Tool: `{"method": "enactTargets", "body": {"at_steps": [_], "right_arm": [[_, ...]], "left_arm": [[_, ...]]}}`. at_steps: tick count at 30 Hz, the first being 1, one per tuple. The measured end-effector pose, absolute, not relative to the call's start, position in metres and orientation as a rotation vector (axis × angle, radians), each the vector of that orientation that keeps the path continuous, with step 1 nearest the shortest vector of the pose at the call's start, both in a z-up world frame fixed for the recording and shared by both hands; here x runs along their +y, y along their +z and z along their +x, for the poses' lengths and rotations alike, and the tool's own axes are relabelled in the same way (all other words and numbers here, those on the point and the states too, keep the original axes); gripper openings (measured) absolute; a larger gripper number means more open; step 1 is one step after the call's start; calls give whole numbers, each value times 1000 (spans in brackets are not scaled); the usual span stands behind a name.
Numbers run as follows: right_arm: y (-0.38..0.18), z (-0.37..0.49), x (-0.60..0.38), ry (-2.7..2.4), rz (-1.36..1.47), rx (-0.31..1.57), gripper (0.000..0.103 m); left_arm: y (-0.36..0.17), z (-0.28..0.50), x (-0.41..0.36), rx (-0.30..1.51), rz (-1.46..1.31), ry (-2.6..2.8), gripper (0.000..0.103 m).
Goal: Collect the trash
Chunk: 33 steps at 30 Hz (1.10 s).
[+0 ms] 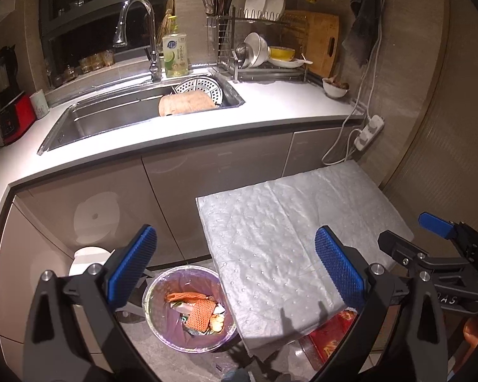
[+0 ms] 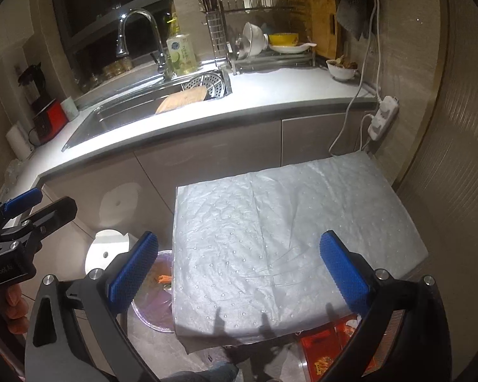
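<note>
Open bin [image 1: 188,305] mouth beside overhanging padded table [image 1: 290,238], cabinet fronts [image 1: 207,184] behind.

A trash bin [image 1: 188,308] stands on the floor left of the padded table [image 1: 286,232], before the sink counter [image 1: 175,146].

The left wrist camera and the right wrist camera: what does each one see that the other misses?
Only the left wrist view looks into the round bin with the purple liner, showing orange netting and scraps. Only the right wrist view shows a white paper roll at the counter's far left. Both share the steel sink, the grey dimpled pad, the wire dish rack, and both open grippers: left gripper, right gripper.
</note>
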State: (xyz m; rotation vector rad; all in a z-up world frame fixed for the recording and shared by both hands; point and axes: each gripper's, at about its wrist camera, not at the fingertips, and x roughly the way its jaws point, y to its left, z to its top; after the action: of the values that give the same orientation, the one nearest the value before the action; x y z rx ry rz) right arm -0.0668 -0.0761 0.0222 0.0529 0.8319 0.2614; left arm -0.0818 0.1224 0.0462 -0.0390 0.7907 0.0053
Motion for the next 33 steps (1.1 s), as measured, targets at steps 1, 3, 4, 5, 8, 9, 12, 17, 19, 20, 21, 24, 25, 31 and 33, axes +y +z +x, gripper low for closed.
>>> {"method": "enactTargets", "body": {"at_steps": [1,3,4,5,8,9,12,17,19,20,21,24,25,31,33], "right_arm": [[29,-72,-79,269,53,821,101],[43,-85,-90,273,51,801,101],[50,-91,-96,275,51,794,101],[58,-98,-103,274,53,789,101],[79,-118,-127,260,66,774,101],[87,-126,-136,262,76,762,101],[108,-150,-158,263,90,725,101],[137,-185,-186,265,98,655,101],[147,-197,-197,265,109,626,101],[151,-203,-201,267,116,613,101],[155,-209,-206,270,122,598,101],[168,-225,-219,260,125,555,101],[171,-230,-222,259,123,543,101],[181,-253,-236,263,121,493,101],[183,-257,-238,265,124,483,101]], "left_arm": [[54,-87,116,778,-36,16,95],[67,-99,103,759,-28,46,95],[74,-105,96,752,-27,54,95],[81,-112,88,748,-25,61,95],[104,-135,63,722,-22,80,95],[111,-143,57,712,-26,82,95],[133,-166,34,674,-33,95,95],[159,-197,4,649,-38,104,95],[168,-209,-6,629,-34,108,95],[172,-214,-11,619,-31,112,95],[176,-219,-15,607,-30,117,95],[189,-236,-27,567,-29,138,95],[193,-240,-30,556,-30,143,95],[205,-258,-46,520,-31,154,95],[205,-261,-51,517,-19,154,95]]}}
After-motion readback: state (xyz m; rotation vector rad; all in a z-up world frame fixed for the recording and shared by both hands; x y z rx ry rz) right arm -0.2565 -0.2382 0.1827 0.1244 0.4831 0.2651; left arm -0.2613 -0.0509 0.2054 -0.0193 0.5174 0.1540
